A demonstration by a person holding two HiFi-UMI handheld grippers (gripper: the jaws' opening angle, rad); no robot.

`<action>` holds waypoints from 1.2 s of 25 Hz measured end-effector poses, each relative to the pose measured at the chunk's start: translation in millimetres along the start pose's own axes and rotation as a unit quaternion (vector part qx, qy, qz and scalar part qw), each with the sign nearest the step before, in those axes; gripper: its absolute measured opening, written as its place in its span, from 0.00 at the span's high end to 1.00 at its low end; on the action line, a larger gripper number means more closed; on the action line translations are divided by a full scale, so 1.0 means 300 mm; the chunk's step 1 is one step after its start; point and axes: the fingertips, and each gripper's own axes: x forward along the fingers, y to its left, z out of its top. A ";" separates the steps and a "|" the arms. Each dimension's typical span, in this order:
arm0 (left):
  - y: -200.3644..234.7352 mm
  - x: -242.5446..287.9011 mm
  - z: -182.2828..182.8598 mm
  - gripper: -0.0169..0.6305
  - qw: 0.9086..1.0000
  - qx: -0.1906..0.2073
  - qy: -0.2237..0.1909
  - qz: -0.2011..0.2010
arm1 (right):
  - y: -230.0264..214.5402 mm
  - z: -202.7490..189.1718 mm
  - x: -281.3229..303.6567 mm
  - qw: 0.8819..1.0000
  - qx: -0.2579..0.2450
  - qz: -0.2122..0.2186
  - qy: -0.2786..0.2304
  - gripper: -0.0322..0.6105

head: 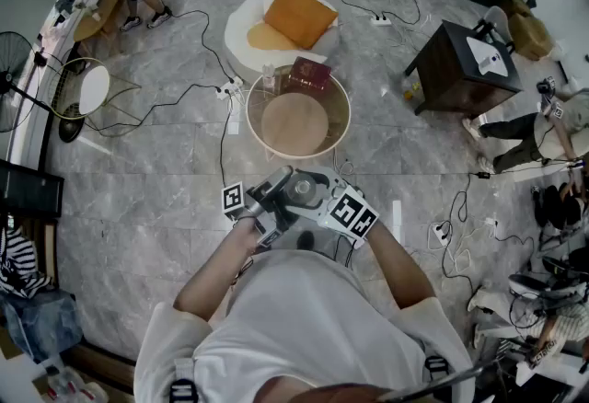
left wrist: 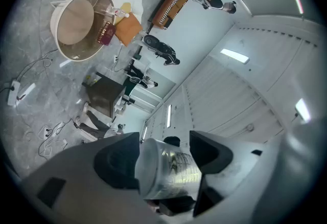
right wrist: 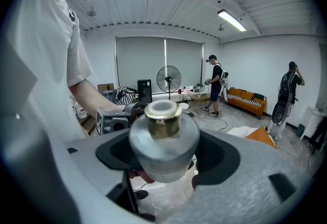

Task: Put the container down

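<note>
Your left forearm [head: 216, 268] and right forearm [head: 398, 259] meet before your chest. Your left claw [left wrist: 168, 152] tilts upward, your right claw [right wrist: 164, 154] downward. Each one's wide-set jaws press the container [right wrist: 162, 136].

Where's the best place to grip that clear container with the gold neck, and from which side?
Take the container by its wide rounded body, below the gold neck, coming from the side so the jaws close across its width. That body fills the jaws of the right gripper; the neck is narrower and probably slips more easily.
</note>
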 end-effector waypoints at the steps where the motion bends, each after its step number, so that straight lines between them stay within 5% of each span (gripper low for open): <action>1: 0.001 0.004 0.000 0.51 1.000 0.000 0.000 -0.001 | -0.003 -0.001 -0.002 1.000 0.000 0.000 0.000 0.42; 30: 0.156 0.151 -0.103 0.51 0.999 0.015 -0.035 -0.005 | -0.050 -0.146 -0.202 0.999 -0.011 0.032 -0.001 0.42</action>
